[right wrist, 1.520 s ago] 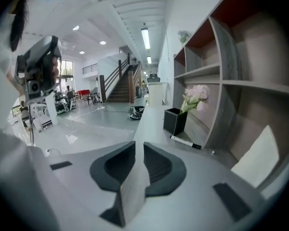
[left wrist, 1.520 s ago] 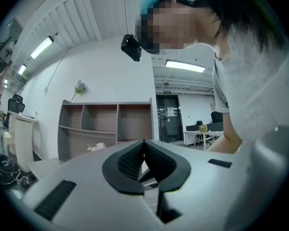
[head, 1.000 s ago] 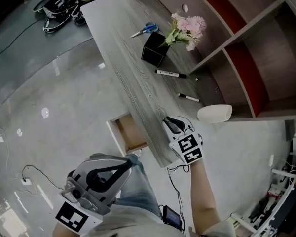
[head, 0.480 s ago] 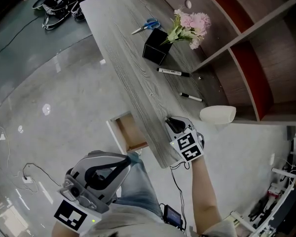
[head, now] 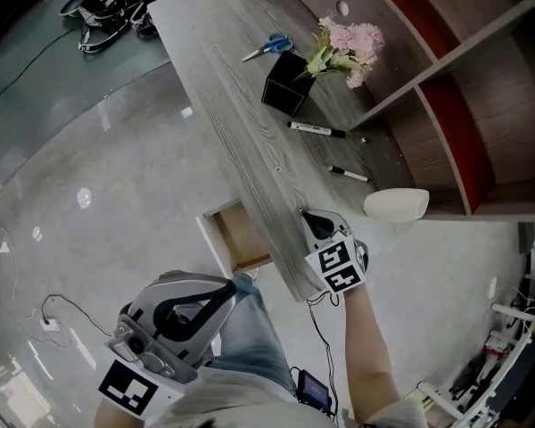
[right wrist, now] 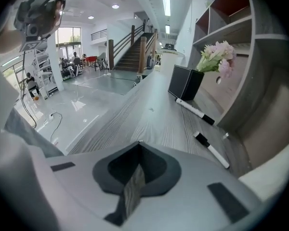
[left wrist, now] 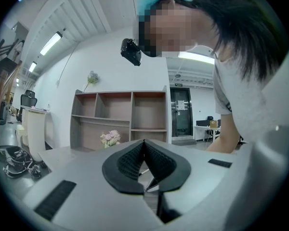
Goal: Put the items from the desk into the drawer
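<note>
On the long grey desk [head: 250, 141] lie blue-handled scissors [head: 267, 46], a black-and-white marker [head: 316, 130] and a shorter marker [head: 349, 174]. The right gripper view shows the same markers, the long one [right wrist: 196, 110] and the short one [right wrist: 212, 149]. Under the desk's near end an open wooden drawer [head: 236, 237] juts out. My right gripper [head: 305, 214] rests at the desk's near end, shut and empty, a little short of the shorter marker. My left gripper [head: 223, 294] hangs low beside the drawer, shut on nothing, its jaws [left wrist: 144, 142] pointing up towards the person.
A black box [head: 285, 84] holding pink flowers [head: 349, 45] stands mid-desk, near the scissors. A white rounded object [head: 396, 204] sits at the desk's near right, against the brown shelf unit [head: 446, 78]. Headphones and cables [head: 105, 9] lie at the far end, and a cable [head: 53, 315] crosses the floor.
The head view has drifted slightly, so the desk items sit a little further right. Both grippers stay shut and in nearly the same places.
</note>
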A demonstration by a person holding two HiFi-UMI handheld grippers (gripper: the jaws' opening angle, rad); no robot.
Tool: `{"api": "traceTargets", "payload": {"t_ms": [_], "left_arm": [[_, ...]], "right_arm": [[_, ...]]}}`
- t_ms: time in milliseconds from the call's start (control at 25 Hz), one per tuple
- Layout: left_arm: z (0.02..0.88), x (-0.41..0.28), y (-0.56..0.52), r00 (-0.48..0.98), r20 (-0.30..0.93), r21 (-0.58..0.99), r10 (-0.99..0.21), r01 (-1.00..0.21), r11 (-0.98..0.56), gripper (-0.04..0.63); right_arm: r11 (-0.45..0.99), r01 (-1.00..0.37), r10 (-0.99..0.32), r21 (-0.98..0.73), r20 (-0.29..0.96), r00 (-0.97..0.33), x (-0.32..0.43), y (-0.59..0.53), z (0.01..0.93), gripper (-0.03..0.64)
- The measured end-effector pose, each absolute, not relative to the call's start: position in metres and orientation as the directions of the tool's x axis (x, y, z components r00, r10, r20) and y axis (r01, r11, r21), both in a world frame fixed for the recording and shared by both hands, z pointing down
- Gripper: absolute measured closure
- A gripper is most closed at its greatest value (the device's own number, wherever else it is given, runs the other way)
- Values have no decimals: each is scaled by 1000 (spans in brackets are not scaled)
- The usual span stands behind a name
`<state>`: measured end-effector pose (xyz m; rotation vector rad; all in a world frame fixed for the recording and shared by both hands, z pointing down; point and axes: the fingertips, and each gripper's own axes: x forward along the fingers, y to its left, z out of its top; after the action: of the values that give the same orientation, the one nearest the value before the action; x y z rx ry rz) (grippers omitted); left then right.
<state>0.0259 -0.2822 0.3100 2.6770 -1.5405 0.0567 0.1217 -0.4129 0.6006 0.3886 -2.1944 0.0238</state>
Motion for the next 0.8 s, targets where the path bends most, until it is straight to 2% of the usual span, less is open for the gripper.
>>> {"api": "traceTargets", "payload": {"t_ms": [360,800], "left_arm": [[302,20,-270,505,27,-4,-863,-863,-506,588],[285,12,-236,565,-31,-38,-825,-825,-564,588]], "right_arm": [[942,-314,-295,121,747,-597,118,-399,579,611],[911,-379,-387,161,648,-656,96,-366,512,611]]}}
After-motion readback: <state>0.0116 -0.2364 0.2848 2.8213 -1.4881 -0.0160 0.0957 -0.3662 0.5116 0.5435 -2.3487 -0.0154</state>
